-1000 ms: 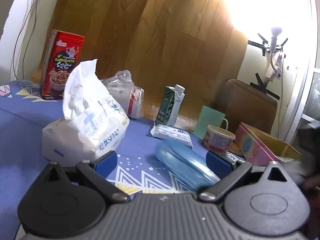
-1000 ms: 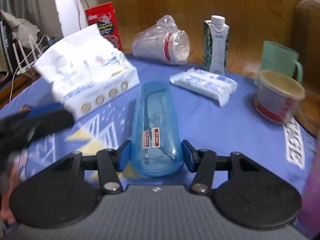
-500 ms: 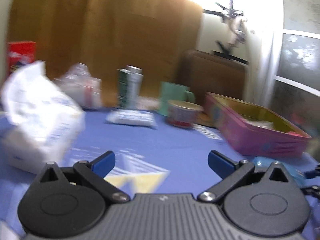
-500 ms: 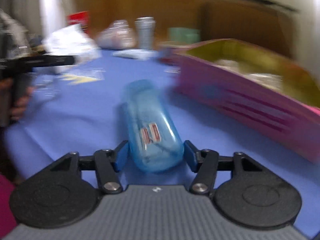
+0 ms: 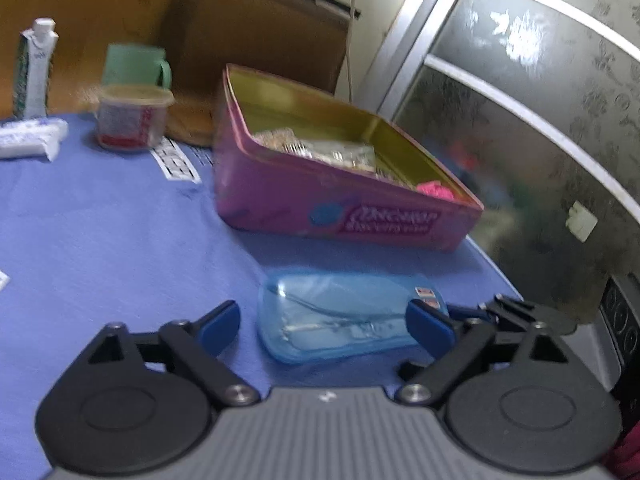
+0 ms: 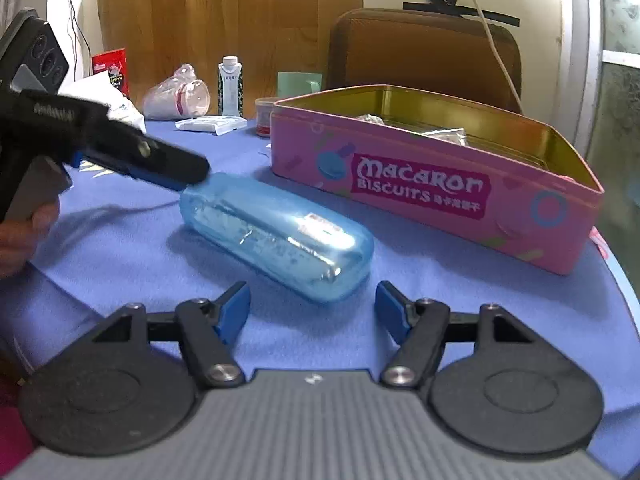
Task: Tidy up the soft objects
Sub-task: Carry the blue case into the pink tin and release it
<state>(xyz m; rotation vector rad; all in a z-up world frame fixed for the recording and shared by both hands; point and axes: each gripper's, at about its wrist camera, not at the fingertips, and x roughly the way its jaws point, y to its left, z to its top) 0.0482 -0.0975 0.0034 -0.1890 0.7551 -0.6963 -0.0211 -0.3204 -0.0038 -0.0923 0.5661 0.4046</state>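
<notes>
A blue translucent case (image 6: 276, 236) lies on the blue tablecloth (image 6: 120, 248) in front of an open pink biscuit tin (image 6: 420, 188). My right gripper (image 6: 314, 312) sits just behind the case's near end. Its jaws are opening and nothing is between the pads. From the left, my left gripper (image 6: 188, 178) reaches the case's far end. In the left wrist view the case (image 5: 340, 320) lies across the gap of the left gripper (image 5: 325, 326), whose jaws are closing and stand clear of the case on the left side. The tin (image 5: 348, 216) holds packets and something pink.
At the back stand a flat tissue pack (image 6: 212, 124), a milk carton (image 6: 230, 88), bagged plastic cups (image 6: 178, 98), a lidded food cup (image 5: 132, 120), a green mug (image 5: 136, 66) and a brown chair (image 6: 424, 52). The table's rounded edge (image 6: 624, 292) runs close on the right.
My right gripper carried the blue case rightward to the pink tin, set it down and let go. My left gripper swung right from the big tissue bag to the case, its jaws narrowing.
</notes>
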